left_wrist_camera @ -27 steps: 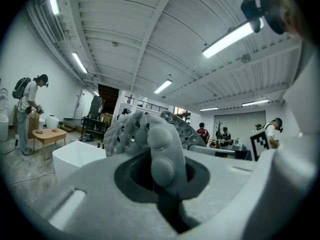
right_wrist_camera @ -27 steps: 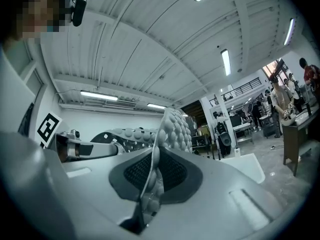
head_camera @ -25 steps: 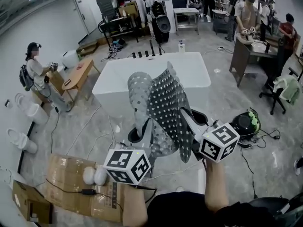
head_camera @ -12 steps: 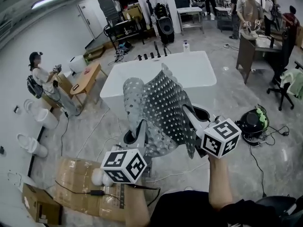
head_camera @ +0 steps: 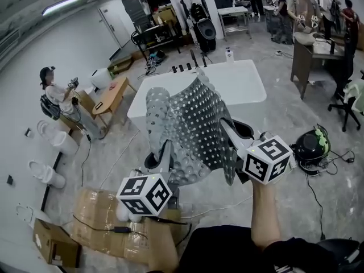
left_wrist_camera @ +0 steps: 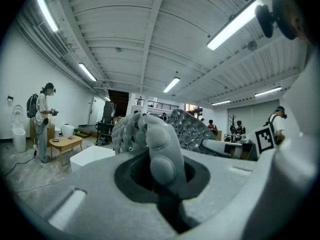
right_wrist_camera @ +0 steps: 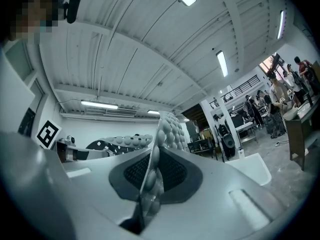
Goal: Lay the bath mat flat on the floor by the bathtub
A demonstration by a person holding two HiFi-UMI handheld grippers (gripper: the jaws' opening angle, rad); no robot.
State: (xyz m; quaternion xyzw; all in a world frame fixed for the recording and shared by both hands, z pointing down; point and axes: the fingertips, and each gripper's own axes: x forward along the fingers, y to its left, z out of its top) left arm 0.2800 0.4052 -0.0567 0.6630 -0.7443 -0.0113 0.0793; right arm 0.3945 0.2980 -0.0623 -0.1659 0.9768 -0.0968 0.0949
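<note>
The grey bath mat (head_camera: 190,127), dotted with holes and suction cups, hangs in the air between both grippers, crumpled and partly folded. My left gripper (head_camera: 166,155) is shut on its lower left edge; in the left gripper view the mat (left_wrist_camera: 150,141) bulges out of the closed jaws. My right gripper (head_camera: 230,135) is shut on the mat's right edge, and the right gripper view shows the mat (right_wrist_camera: 161,134) edge-on, pinched between the pads. The white bathtub (head_camera: 227,84) stands just beyond the mat, partly hidden by it.
Flattened cardboard (head_camera: 102,220) with a cable lies on the floor at lower left. A black and green vacuum-like device (head_camera: 311,147) sits at right. A low wooden table (head_camera: 114,95) and a standing person (head_camera: 54,95) are at left; desks and several people fill the back.
Both grippers and the mat have shifted slightly up and right in view as the head camera moved; the grip on the mat is unchanged.
</note>
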